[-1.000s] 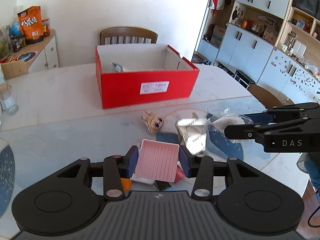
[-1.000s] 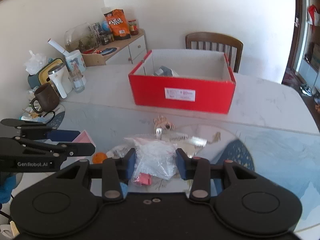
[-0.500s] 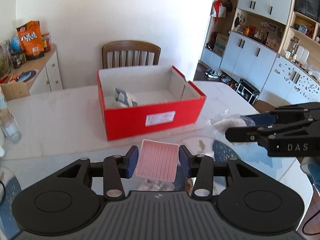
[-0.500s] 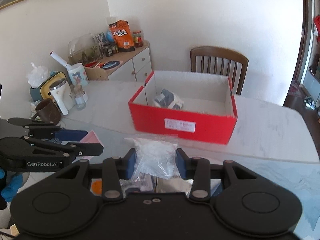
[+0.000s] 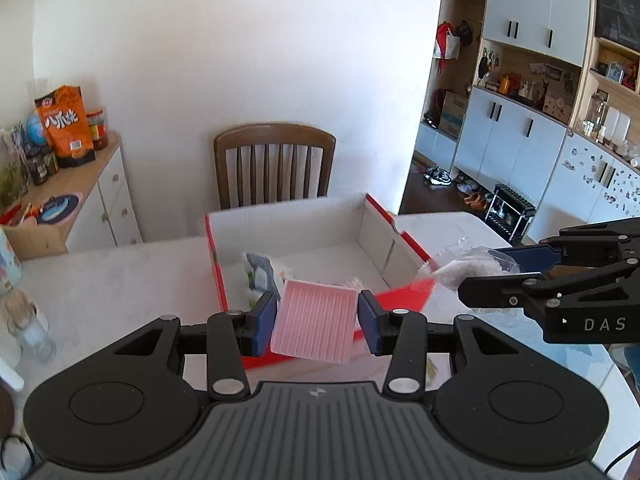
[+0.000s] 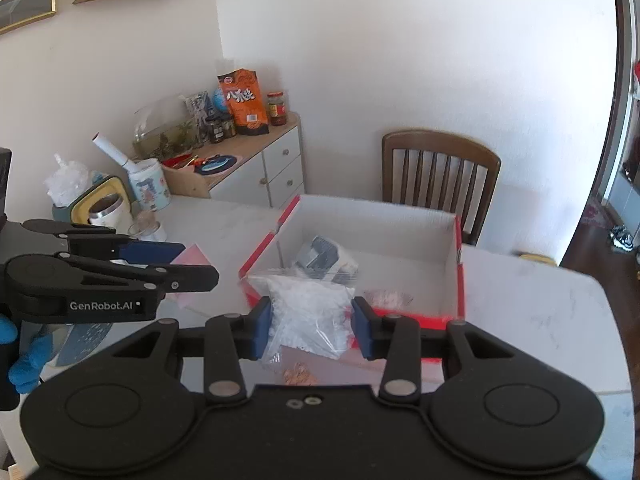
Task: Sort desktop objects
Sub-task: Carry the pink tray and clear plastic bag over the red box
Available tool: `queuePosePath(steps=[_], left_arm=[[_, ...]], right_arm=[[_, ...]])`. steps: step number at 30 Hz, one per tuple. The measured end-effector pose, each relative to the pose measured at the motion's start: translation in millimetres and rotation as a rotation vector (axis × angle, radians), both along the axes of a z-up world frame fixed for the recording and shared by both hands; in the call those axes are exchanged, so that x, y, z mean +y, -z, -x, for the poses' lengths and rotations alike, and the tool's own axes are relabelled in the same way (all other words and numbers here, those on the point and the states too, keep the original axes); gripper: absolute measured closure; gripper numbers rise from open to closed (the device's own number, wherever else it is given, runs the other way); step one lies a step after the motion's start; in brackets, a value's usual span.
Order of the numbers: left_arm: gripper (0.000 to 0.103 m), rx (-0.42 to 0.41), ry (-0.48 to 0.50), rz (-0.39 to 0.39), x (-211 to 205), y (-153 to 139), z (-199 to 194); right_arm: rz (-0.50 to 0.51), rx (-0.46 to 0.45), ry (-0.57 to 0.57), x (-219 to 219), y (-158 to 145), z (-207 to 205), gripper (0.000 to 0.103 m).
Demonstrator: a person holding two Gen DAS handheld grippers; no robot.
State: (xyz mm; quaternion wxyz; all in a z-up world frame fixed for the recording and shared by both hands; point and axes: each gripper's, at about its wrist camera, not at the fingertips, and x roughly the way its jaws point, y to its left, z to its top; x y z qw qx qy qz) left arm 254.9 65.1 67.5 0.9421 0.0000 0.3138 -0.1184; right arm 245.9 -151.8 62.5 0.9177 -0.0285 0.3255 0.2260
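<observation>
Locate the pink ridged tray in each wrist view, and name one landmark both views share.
Left wrist: the pink ridged tray sits bottom centre, clamped in the left gripper, before the red box.
Right wrist: only a pink corner shows at mid-left, behind the left gripper's fingers.
Shared landmark: the brown wooden chair behind the box.

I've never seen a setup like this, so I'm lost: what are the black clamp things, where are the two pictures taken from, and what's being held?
They are handheld two-finger grippers, one in each of a person's hands, each with a camera looking along its fingers. The left gripper is closed on a pink ribbed tray. The right gripper is closed on a clear plastic bag of white bits. Each view also catches the other gripper from the side. Both are held over the near edge of a red cardboard box on a white table, which already holds a few items.
</observation>
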Motion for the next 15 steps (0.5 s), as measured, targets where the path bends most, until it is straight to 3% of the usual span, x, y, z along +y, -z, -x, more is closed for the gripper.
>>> queuePosePath(steps=[15], left_arm=[[0.06, 0.026, -0.04, -0.073, -8, 0, -81]], right_arm=[[0.074, -0.024, 0.008, 5, 4, -67, 0.062]])
